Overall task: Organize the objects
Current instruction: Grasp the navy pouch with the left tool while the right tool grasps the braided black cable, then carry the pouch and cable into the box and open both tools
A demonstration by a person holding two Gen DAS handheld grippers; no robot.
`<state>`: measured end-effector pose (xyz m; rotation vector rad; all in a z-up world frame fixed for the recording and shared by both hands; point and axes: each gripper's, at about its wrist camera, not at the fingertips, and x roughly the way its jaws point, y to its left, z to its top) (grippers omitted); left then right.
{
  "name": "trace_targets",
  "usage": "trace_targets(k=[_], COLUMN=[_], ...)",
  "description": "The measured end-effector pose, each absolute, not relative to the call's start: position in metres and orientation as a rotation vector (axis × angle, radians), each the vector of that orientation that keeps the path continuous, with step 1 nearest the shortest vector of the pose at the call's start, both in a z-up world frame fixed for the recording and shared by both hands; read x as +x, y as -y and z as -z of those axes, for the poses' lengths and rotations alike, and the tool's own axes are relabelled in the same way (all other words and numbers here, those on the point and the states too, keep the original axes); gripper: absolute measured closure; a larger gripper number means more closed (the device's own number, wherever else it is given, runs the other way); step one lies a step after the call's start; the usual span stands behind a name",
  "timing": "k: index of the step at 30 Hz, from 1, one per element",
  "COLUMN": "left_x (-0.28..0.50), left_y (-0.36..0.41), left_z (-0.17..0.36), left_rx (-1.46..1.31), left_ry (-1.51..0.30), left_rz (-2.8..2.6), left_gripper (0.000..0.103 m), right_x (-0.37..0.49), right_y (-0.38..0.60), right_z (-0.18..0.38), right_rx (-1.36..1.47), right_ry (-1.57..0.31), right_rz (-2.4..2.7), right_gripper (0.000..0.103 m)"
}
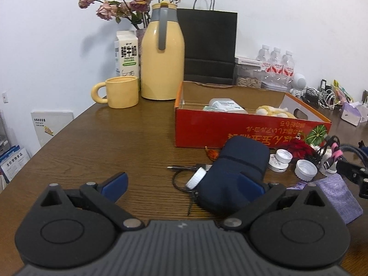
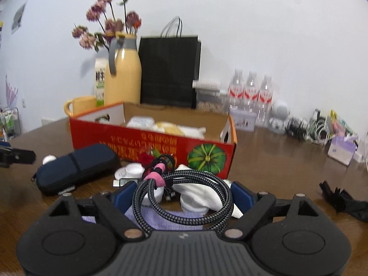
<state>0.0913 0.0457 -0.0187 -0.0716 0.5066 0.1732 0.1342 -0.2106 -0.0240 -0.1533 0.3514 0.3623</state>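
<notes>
In the right wrist view a coiled black-and-white braided cable [image 2: 195, 176] with a pink tie sits between the blue pads of my right gripper [image 2: 182, 193], which press on both sides of the coil. White caps and a purple cloth [image 2: 161, 218] lie under it. A navy zip pouch [image 1: 239, 163] lies in front of my left gripper [image 1: 182, 184], which is open; the pouch's near end overlaps the right finger [image 1: 250, 184]. The red cardboard box [image 1: 230, 128] stands just behind, holding a white bottle and a yellow soft toy.
A yellow jug [image 1: 162, 62], yellow mug [image 1: 122, 92], milk carton, dried flowers and black paper bag [image 1: 209, 46] stand behind the box. Water bottles [image 2: 250, 96], a white toy robot and cable clutter line the back right. A thin black cable, loose caps [image 1: 306, 170] and a black scrap [image 2: 345, 202] lie on the table.
</notes>
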Motion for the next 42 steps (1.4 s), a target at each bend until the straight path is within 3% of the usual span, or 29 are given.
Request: trace_targets(k=[28,32,38,42], left_x=[0.188,0.185,0.177,0.170], left_y=[0.008,0.006,-0.001,-0.005], left_z=[0.047,0.048,0.044,0.038], left_rx=[0.060,0.046,-0.021,-0.059], left_ry=[-0.674,-0.665,-0.651,-0.617], left_rz=[-0.015,-0.006,0.006,-0.001], left_gripper=[0.000,0.019,0.030,0.033], right_x=[0.127,0.128,0.128,0.129], right_y=[0.220,0.221,0.221,0.220], right_z=[0.021,0.022,0.022,0.022], right_rx=[-0.107,-0.102,-0.104,-0.109], right_ry=[-0.285,-0.287,-0.290,-0.294], right_rz=[-0.364,-0.368,-0.367,-0.366], right_gripper=[0.016,0.016,0.016,0.016])
